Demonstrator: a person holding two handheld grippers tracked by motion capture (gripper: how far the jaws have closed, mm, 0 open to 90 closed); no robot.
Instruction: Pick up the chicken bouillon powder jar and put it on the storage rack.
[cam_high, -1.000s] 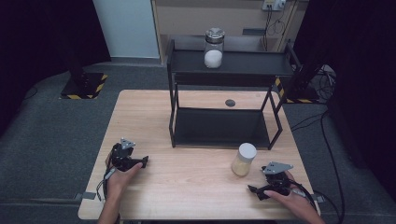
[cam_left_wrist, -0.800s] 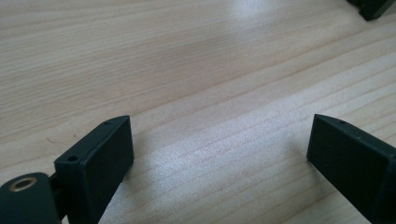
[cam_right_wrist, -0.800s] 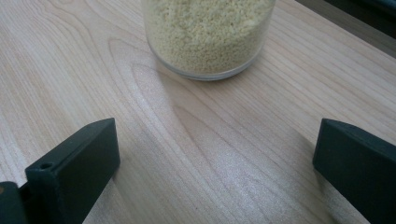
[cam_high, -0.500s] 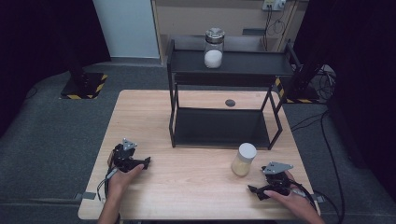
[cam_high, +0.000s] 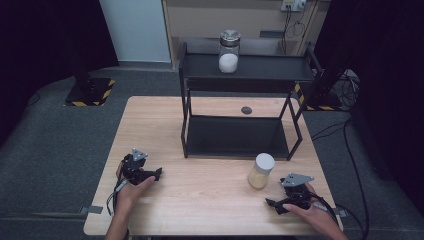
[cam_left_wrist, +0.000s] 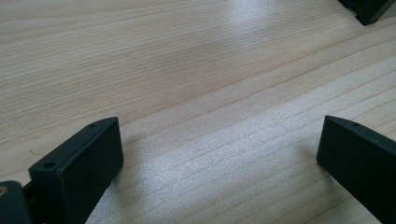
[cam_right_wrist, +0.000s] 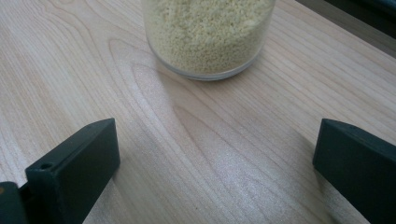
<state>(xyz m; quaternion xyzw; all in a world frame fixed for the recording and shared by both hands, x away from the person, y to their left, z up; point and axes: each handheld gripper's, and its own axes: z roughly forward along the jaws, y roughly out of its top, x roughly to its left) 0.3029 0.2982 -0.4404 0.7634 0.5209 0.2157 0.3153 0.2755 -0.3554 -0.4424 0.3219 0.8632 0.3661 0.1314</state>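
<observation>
- Wooden counter carries both hands in the same places as a second ago; nothing has shifted, neither the grippers nor the jars, so whatever the job is, it has not begun.
- Left gripper rests on the counter with its jaws spread wide and nothing between them.
- Right gripper likewise has its jaws wide apart and empty.
- Grain-filled jar with the white lid stands upright just ahead of the right gripper's jaws, near but not touching, and looks the likeliest thing to be picked up.
- Black shelf rack stands beyond that jar; a glass jar of white powder sits on its top shelf, well apart from both grippers.
</observation>
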